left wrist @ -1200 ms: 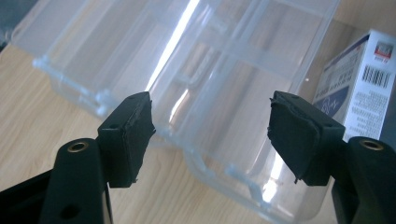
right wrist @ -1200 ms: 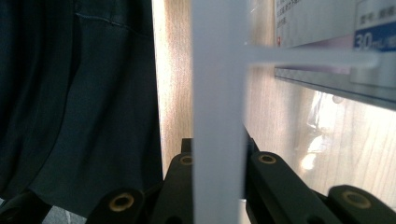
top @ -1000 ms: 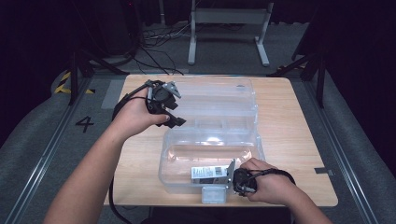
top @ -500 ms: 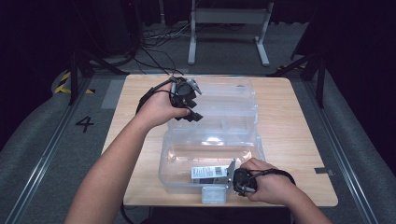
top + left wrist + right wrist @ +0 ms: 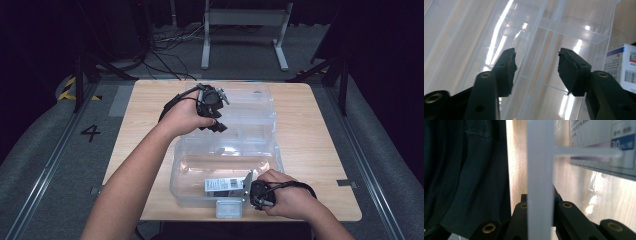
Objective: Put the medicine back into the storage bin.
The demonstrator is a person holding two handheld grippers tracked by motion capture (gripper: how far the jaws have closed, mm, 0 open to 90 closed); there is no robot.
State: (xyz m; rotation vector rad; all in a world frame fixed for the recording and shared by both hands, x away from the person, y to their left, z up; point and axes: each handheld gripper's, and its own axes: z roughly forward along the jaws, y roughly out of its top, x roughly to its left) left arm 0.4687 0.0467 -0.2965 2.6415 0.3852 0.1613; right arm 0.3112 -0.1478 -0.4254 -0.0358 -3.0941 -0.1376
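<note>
While the clear plastic box (image 5: 225, 165) sits open on the wooden table (image 5: 320, 150), its long axis runs across the table from the person's left to right, with the open mouth facing up and the near wall toward the person's edge; its hinged lid (image 5: 250, 107) lies flat beyond it toward the far edge, also stretched left to right. Inside the box, at the near right, a small white carton (image 5: 223, 185) with a barcode rests on the bottom. The right gripper (image 5: 257, 192) is at the box's near right corner, and its jaws are clamped on the near wall of the box, which in the right gripper view rises as a pale upright strip (image 5: 540, 182) pinched tight between the two black jaws, with the carton's label (image 5: 599, 137) showing through the plastic at the upper right. The left gripper (image 5: 212, 117) hovers above the left part of the lid, just behind the box's far wall, pointing down and toward the box. Its jaws stand apart and have just been closing; in the left gripper view a ridge of the clear plastic (image 5: 541, 65) runs up between the two pads (image 5: 509, 67) without either pad pressing on it, and the white carton (image 5: 621, 67) appears at the right edge
</note>
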